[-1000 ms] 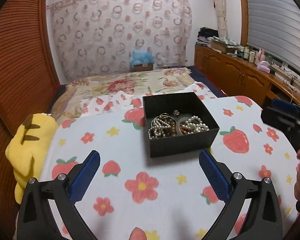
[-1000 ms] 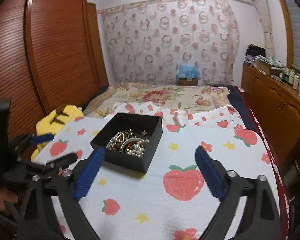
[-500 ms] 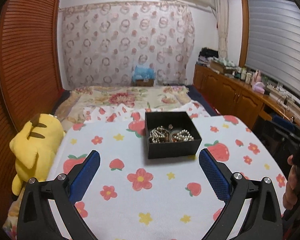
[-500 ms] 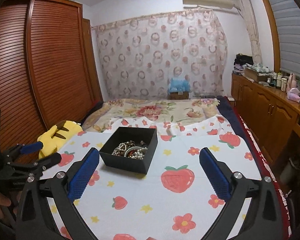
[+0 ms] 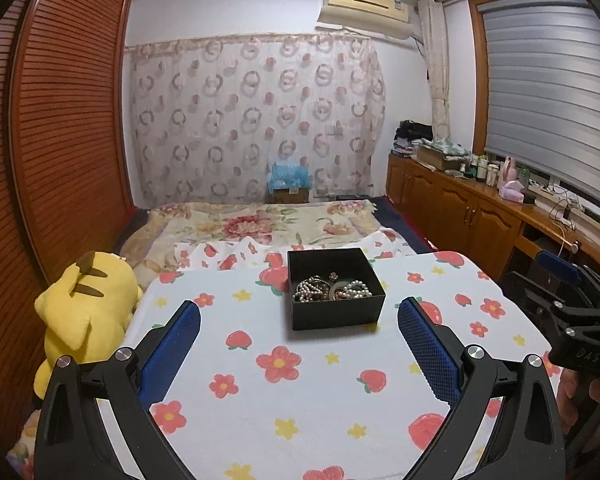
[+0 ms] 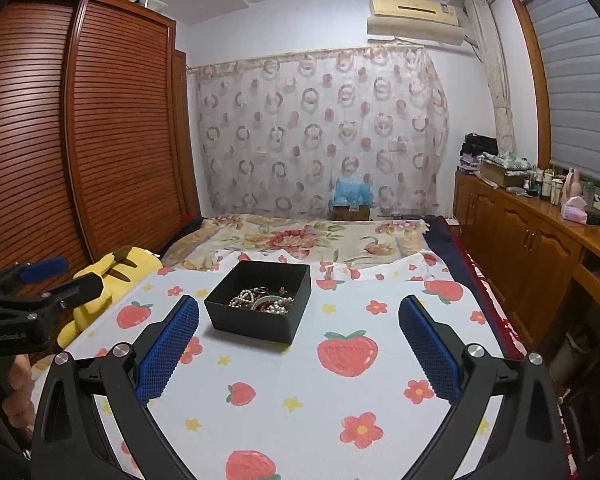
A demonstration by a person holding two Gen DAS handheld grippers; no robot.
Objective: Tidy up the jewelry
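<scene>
A black open box (image 5: 334, 314) (image 6: 256, 320) stands on a table covered by a white strawberry-and-flower cloth (image 5: 300, 392) (image 6: 340, 392). Inside lies a tangle of jewelry (image 5: 332, 289) (image 6: 262, 300): pearl strands, beads and a ring. My left gripper (image 5: 299, 344) is open, held back from the box and above the cloth, with nothing between its blue pads. My right gripper (image 6: 299, 340) is open too, the box ahead and a little left of its centre. Each gripper shows at the edge of the other's view, the right gripper (image 5: 572, 304) and the left gripper (image 6: 32, 280).
A yellow plush toy (image 5: 84, 312) lies at the table's left edge. Behind the table is a bed with a floral blanket (image 5: 252, 224). A wooden slatted wardrobe (image 6: 80, 140) is on the left, wooden cabinets (image 5: 460, 208) with bottles on the right.
Both grippers have pulled back and risen away from the box, which now looks smaller and farther off. Both stayed open. The box and jewelry have not moved.
</scene>
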